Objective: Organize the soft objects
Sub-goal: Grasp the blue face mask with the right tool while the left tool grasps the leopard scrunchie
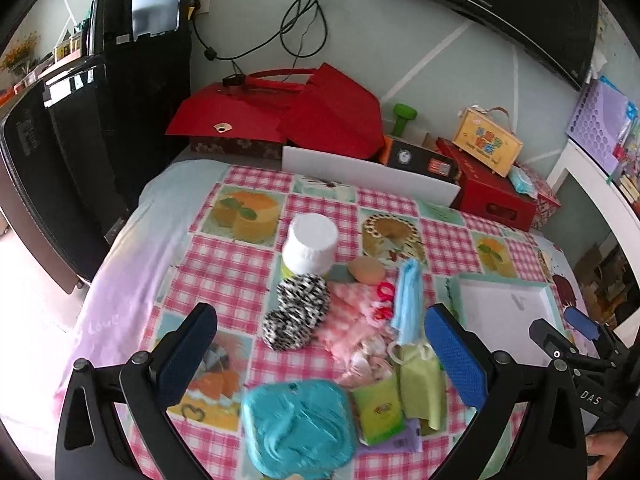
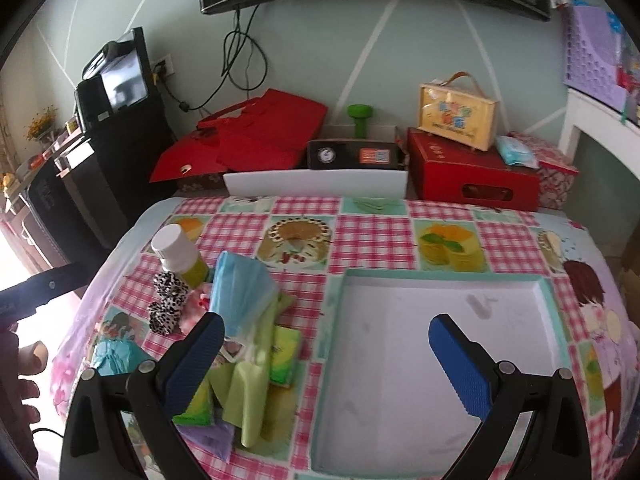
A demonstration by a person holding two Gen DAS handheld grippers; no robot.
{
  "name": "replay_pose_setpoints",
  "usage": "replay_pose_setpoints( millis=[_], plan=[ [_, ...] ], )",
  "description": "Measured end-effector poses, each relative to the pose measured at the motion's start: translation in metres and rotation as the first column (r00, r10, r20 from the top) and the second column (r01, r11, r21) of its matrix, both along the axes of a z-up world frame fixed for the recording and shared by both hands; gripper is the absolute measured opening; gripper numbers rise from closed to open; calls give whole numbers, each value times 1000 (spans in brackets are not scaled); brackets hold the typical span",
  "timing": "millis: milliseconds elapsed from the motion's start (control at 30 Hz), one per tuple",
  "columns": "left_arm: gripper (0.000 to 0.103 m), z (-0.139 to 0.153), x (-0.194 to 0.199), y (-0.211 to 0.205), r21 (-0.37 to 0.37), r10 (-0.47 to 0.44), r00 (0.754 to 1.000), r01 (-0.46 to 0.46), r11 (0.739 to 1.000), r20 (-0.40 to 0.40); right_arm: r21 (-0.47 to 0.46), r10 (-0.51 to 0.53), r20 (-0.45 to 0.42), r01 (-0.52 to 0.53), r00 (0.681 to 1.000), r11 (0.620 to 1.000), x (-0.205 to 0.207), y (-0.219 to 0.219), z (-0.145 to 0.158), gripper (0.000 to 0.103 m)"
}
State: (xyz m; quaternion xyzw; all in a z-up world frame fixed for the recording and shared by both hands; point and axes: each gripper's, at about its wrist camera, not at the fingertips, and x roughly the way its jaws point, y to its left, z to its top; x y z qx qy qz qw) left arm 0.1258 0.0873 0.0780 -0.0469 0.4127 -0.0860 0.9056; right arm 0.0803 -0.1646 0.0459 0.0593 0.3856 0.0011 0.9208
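Two grippers hung spread and empty above a heap of soft things on the pink checked tablecloth (image 2: 372,236).

Left gripper (image 1: 320,344) stood with its blue pads wide apart, holding nothing; between and just beyond them lay the black-and-white zebra-patterned scrunchies (image 1: 298,312), a pink fluffy cloth (image 1: 352,320) and a folded light-blue face mask (image 1: 406,300), with a crumpled turquoise wrapper (image 1: 298,426) nearest the camera; right gripper (image 2: 326,354) was likewise parted and empty, poised over the shallow white tray with a mint-green rim (image 2: 440,340), the pile lying just left of that tray; a pale green cloth (image 2: 256,376) and a green tissue packet (image 2: 286,356) lay beside its left pad; a white-capped plastic bottle (image 1: 310,250) stood upright behind the scrunchies, touching them, with a tan egg-shaped sponge (image 1: 366,270) near it.
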Motion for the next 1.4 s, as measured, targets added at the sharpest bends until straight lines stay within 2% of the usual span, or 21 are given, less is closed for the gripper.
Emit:
replay_pose_setpoints(
  millis=[100,300,433,567,633,1000,1167,1267,1333,1367,1400],
  plan=[
    [103,-1,12,5,30,-6,1000,6,1000,-2,14,25,-17,-25,1000,1000,14,6,-3,103],
    [103,-10,42,13,87,-19,998,24,996,-60,44,92,-70,-89,993,995,44,21,-14,103],
    [103,-24,59,13,60,-42,991,50,997,-129,63,149,-101,-143,984,988,63,35,-26,103],
    [103,-45,73,3,78,-65,979,81,994,-195,87,201,-138,-191,970,978,77,48,-43,103],
    [103,-57,81,1,62,-71,970,88,994,-234,107,221,-154,-206,963,973,84,53,-52,103],
    [102,-104,109,-8,42,-85,931,107,993,-355,173,272,-151,-245,950,954,106,63,-76,103],
    [87,-120,114,-12,35,-102,915,125,992,-391,194,266,-153,-235,952,953,114,60,-84,88],
    [86,-129,119,-15,39,-105,904,133,990,-415,207,267,-158,-233,951,950,117,58,-87,79],
    [76,-135,121,-16,36,-110,895,140,990,-433,222,271,-167,-231,948,947,119,56,-91,70],
    [67,-137,122,-17,30,-115,889,143,989,-442,232,275,-174,-232,946,945,120,56,-93,64],
    [64,-141,124,-17,16,-121,882,144,989,-455,241,278,-179,-231,944,942,120,56,-95,59]
  ],
)
